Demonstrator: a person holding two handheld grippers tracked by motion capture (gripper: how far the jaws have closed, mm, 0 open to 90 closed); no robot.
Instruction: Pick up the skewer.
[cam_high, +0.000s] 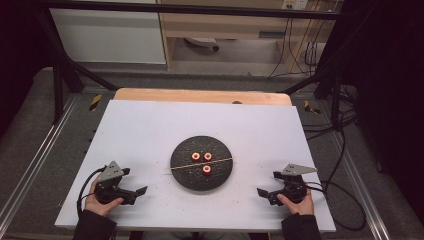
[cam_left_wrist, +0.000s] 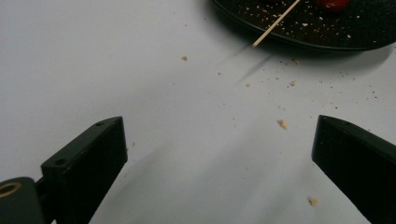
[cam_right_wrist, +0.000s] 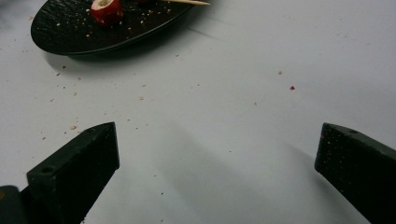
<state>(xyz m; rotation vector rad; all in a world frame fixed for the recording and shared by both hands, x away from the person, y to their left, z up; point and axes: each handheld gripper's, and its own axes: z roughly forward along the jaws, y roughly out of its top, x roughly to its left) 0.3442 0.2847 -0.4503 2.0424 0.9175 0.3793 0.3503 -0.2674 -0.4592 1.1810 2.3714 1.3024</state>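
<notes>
Both grippers rest apart at the near edge, plate between and beyond them.

The left gripper (cam_high: 141, 190) and right gripper (cam_high: 260, 192) sit on the white counter (cam_high: 150, 125), jaws spread wide with nothing between them. Farther off, centred between them, lies the dark plate (cam_high: 186, 175); a wooden skewer (cam_high: 201, 163) crosses it among three red hollowed fruit pieces (cam_high: 206, 169), well apart from either gripper.

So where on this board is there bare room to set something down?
Free: the white board behind the black plate, and the strips between it and each gripper, left and right. Crowded: the plate itself, holding three red pieces and a skewer.
</notes>
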